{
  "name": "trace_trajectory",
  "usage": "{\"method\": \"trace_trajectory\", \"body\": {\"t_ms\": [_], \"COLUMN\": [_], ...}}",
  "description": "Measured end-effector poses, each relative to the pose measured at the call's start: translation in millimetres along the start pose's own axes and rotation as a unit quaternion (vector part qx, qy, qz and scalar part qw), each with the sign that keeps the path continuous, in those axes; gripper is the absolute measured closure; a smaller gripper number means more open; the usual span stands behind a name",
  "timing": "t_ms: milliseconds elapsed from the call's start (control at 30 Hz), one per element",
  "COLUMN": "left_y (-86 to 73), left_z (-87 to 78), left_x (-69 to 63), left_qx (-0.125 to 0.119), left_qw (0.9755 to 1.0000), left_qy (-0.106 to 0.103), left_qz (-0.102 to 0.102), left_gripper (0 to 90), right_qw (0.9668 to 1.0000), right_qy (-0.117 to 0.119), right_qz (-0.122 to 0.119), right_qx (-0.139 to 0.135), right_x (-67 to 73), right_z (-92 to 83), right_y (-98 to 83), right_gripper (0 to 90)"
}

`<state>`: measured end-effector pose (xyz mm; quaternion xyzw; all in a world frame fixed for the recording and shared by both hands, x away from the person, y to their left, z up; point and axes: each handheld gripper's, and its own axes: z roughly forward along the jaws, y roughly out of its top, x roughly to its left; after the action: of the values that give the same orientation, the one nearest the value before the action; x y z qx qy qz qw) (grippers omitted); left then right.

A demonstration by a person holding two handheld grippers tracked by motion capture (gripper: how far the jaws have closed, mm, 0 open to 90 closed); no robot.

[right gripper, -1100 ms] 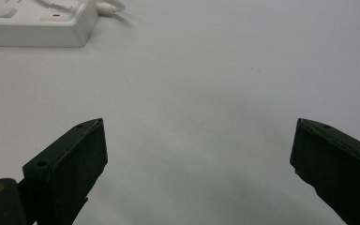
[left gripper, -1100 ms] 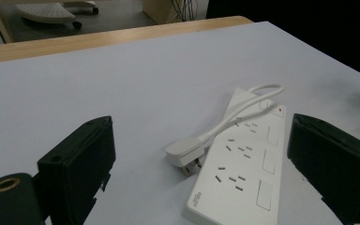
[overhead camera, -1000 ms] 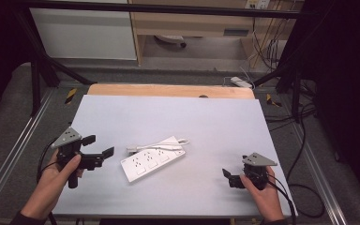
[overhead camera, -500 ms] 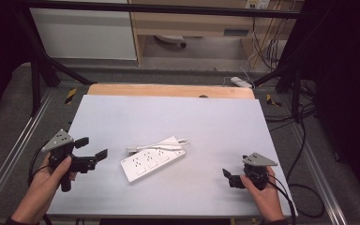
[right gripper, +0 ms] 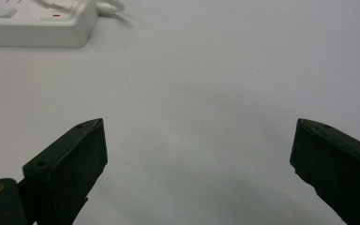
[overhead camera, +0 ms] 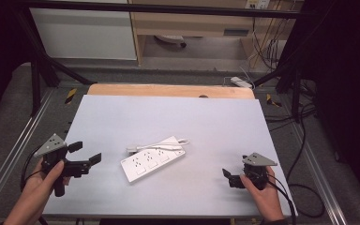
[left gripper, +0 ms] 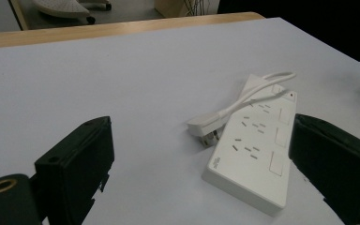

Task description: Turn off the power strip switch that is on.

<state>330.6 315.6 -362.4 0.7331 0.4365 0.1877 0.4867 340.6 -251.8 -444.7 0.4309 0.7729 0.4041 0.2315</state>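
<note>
Strip (overhead camera: 153, 161), one, white, lies frame centre on table (overhead camera: 168, 112); left gripper (overhead camera: 84, 156) and right gripper (overhead camera: 228, 177) both spread, empty.

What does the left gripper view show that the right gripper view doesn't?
Left gripper view: the power strip's outlet face, its short cord's plug lying beside it, and the table's wooden far edge. Right gripper view: the strip's side wall with a red mark on top. Both: the strip on the white table, seen between wide-open black fingers holding nothing.
</note>
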Motion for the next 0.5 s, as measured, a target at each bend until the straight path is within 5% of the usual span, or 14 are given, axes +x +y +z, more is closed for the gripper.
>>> {"method": "trace_trajectory", "body": {"t_ms": [500], "left_y": [-42.8], "left_z": [2.7], "left_x": [6.2], "left_qx": [0.016], "left_qw": [0.9996], "left_qy": [0.012], "left_qz": [-0.021], "left_gripper": [8.4], "right_qw": [1.0000], "right_qy": [-0.006], "right_qz": [0.000], "right_qx": [0.001], "right_x": [-0.2], "right_z": [1.5], "right_y": [-0.3], "right_gripper": [4.5]}}
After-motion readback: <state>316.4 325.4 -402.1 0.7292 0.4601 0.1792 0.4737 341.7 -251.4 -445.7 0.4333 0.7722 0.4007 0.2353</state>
